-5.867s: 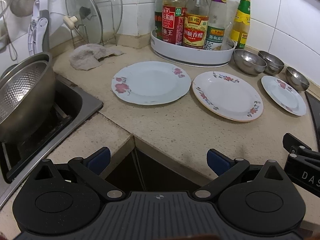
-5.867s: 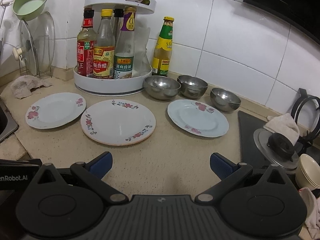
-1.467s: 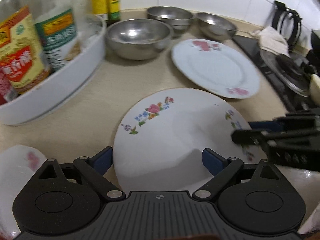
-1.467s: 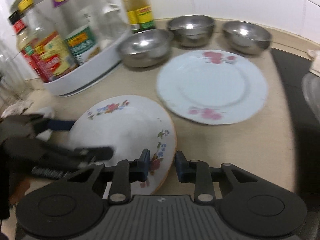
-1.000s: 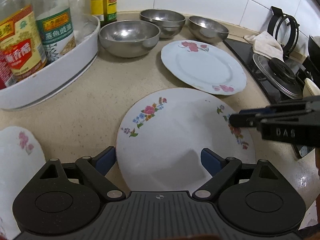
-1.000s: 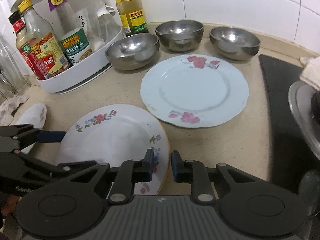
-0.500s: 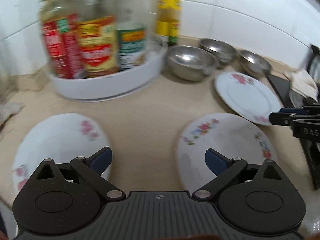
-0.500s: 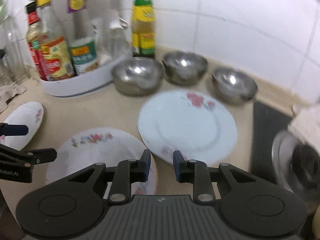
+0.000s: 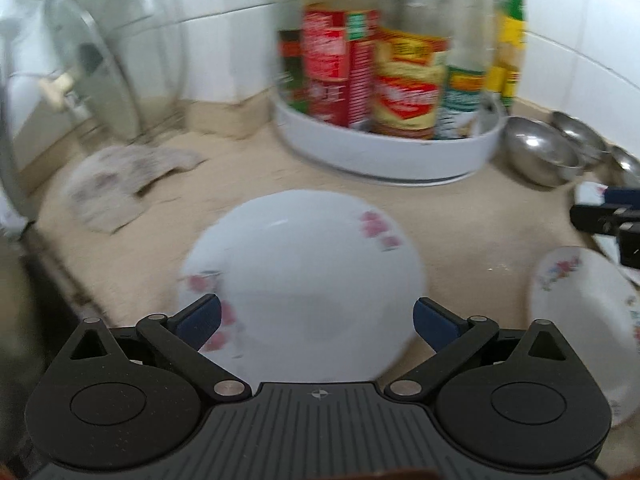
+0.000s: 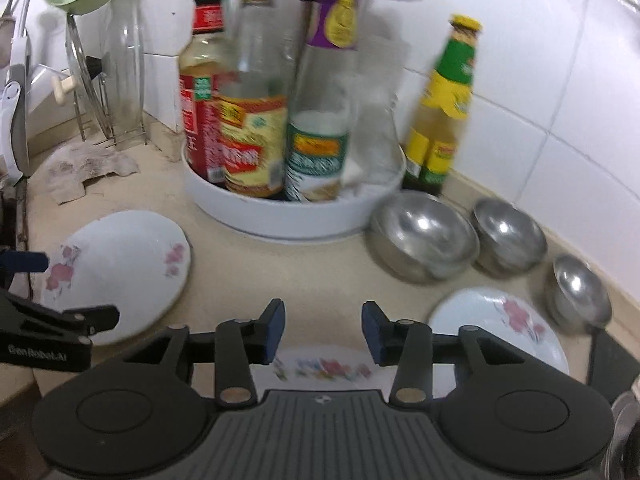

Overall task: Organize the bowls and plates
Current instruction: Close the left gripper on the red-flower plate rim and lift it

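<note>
My left gripper (image 9: 316,318) is open, its fingers either side of the near edge of a white plate with pink flowers (image 9: 304,276) on the counter; that plate also shows in the right wrist view (image 10: 120,268). My right gripper (image 10: 323,330) is open and empty above the orange-rimmed floral plate (image 10: 320,370), which lies at the right in the left wrist view (image 9: 580,320). A third pink-flowered plate (image 10: 500,328) lies to the right. Three steel bowls (image 10: 424,236) (image 10: 508,236) (image 10: 580,292) stand behind it.
A white turntable tray (image 10: 296,208) of sauce bottles stands at the back by the tiled wall. A rag (image 9: 124,184) and glass lids on a rack (image 9: 108,68) are at the left. The sink edge is at far left; the black stove is at far right.
The right gripper has let go of the orange-rimmed plate, opened and lifted back. The left gripper has swung left from that plate to the left pink-flowered plate.
</note>
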A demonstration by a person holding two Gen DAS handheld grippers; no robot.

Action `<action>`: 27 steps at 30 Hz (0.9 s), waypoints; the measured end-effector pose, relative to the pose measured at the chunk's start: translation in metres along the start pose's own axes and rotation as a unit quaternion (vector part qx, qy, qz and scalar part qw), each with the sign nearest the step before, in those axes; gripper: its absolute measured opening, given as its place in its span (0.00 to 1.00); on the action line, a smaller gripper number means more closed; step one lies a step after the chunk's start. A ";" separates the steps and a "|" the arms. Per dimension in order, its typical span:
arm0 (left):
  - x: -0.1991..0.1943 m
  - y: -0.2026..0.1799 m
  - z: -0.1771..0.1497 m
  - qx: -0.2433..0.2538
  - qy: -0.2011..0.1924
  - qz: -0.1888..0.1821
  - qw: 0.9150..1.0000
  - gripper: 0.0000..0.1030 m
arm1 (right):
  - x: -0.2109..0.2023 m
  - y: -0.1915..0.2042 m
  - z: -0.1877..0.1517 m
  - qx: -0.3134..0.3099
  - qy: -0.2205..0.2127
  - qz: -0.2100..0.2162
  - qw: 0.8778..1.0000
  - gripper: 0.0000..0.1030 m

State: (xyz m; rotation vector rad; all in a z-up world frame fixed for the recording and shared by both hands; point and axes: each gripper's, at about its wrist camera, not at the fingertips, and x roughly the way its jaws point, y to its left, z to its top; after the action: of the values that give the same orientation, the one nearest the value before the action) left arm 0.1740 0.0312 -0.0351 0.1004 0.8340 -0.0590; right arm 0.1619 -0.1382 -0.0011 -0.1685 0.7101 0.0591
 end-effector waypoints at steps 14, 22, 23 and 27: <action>0.025 0.033 0.008 -0.022 0.008 0.028 0.999 1.00 | 0.041 0.047 0.025 -0.013 0.003 -0.013 1.000 0.53; 0.044 0.040 0.011 -0.014 0.019 0.052 0.998 1.00 | 0.072 0.062 0.028 0.000 0.032 -0.011 0.999 0.52; 0.045 0.040 0.012 -0.012 0.019 0.056 0.998 1.00 | 0.075 0.064 0.028 0.000 0.035 -0.010 0.999 0.52; 0.051 0.046 0.013 -0.016 0.019 0.051 0.998 1.00 | 0.085 0.074 0.030 -0.003 0.043 -0.009 0.999 0.52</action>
State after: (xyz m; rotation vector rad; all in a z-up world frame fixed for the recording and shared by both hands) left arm 0.2219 0.0752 -0.0611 0.1146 0.8670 0.0522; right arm 0.2369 -0.0602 -0.0442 -0.1846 0.7945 0.0381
